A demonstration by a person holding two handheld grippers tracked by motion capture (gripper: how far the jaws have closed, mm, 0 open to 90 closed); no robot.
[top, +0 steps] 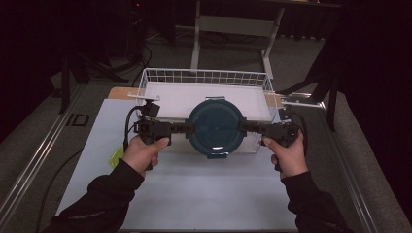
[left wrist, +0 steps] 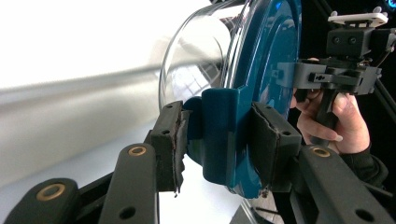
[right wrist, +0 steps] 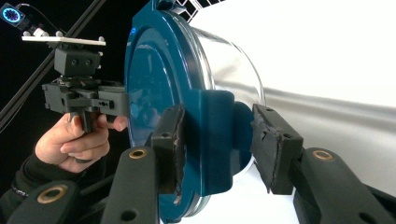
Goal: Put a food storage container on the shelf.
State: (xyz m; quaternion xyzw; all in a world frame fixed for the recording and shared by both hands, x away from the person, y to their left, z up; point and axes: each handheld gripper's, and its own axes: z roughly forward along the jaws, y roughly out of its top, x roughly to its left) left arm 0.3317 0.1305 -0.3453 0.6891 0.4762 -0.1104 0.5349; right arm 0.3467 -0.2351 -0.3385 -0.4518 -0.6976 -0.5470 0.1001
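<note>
Container [top: 215, 127]: round, clear-walled, dark teal clip-on lid.

The lidded container [top: 216, 127] is the landmark. It sits over the near wall of the wire basket [top: 204, 76], which stretches behind it on the surface [top: 194, 189]. Left of the container is the left gripper [top: 187, 128], its jaws closed on the clip tab [left wrist: 219, 135] on the container's left side. Right of the container is the right gripper [top: 243, 127], its jaws on either side of the tab [right wrist: 215, 140] on the right side. Before the container the surface runs toward the person, whose left hand [top: 143, 153] and right hand [top: 289, 155] lie before and to either side of it. Behind the container, beyond the basket, a table frame [top: 233, 29] stands on the floor.
</note>
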